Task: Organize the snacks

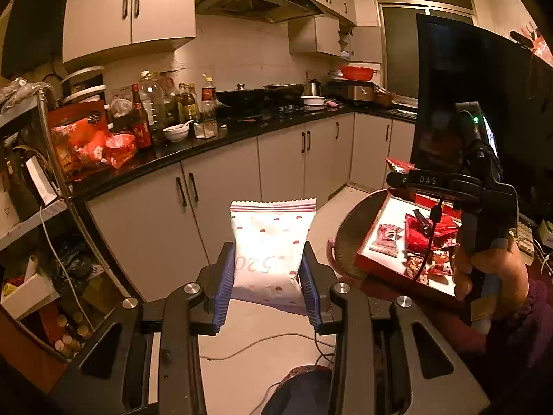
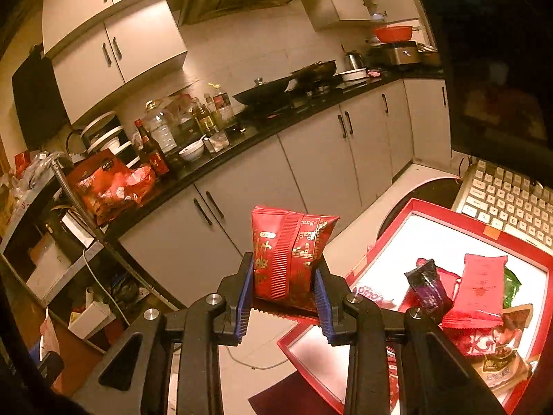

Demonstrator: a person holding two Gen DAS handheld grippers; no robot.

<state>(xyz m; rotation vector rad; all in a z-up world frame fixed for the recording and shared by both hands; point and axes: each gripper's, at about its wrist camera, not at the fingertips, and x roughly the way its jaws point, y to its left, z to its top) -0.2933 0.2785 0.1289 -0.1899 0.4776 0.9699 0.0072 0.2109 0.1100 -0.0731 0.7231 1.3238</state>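
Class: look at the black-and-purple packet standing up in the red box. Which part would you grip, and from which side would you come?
Grip the black packet at its upper end, coming from above. It leans up out of the pile in the red box, so its top stands free, while its lower end sits among other packets. Probably pinch across its flat faces, since it is thin.

Your red tray (image 2: 432, 207) is crowded along its right edge with snack packets (image 2: 480, 290); the near-left corner's bare. Keyboard (image 2: 508, 197) butts against the far edge, monitor (image 1: 449, 86) looming behind.
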